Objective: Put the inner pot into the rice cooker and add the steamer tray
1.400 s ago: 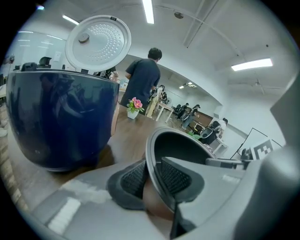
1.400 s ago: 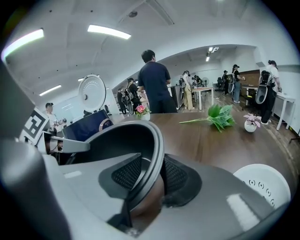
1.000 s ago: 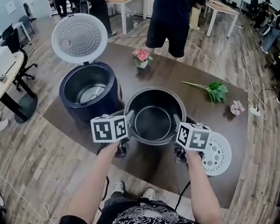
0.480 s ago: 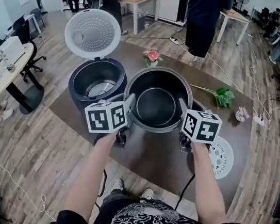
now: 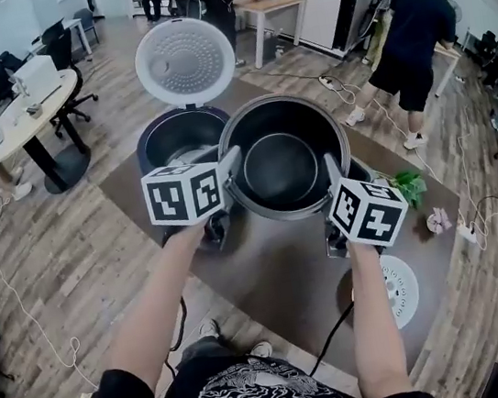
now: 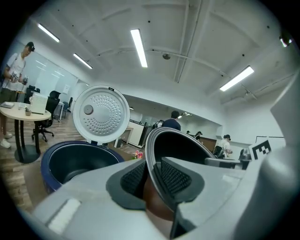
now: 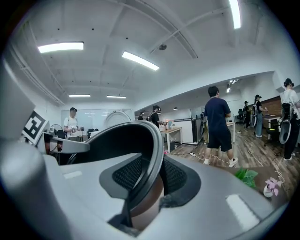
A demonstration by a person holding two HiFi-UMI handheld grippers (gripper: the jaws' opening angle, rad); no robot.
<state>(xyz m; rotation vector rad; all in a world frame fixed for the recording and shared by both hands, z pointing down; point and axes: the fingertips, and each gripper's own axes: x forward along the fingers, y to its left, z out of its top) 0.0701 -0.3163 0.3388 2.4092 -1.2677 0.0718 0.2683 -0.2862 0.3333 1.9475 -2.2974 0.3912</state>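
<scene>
1. Grip comes first: the left gripper (image 5: pixel 229 173) is clenched on the left rim of the inner pot (image 5: pixel 283 168) and the right gripper (image 5: pixel 332 179) on the opposite rim. Each has one pad inside the wall and one outside. Both bites look shallow, so neither should loosen until the pot is seated.
2. The pot hangs in the air just to the right of the rice cooker (image 5: pixel 158 135). In the head view it overlaps the cooker's rim but is not yet over the opening.
3. The pot should travel toward the cooker with both hands level, since a tilt could let the thin rim slide out of the pads.
4. The lid (image 5: pixel 184 61) stands open at the cooker's back, so the approach is best made from the cooker's front and right, clear of it.
5. Once centred over the cooker's well, the pot should sink straight down. A skewed descent would likely catch the cooker's rim.
6. The steamer tray (image 5: pixel 402 289) lies on the table (image 5: pixel 269 274), well apart from the cooker, to its right and nearer than it. It belongs to the step after.
</scene>
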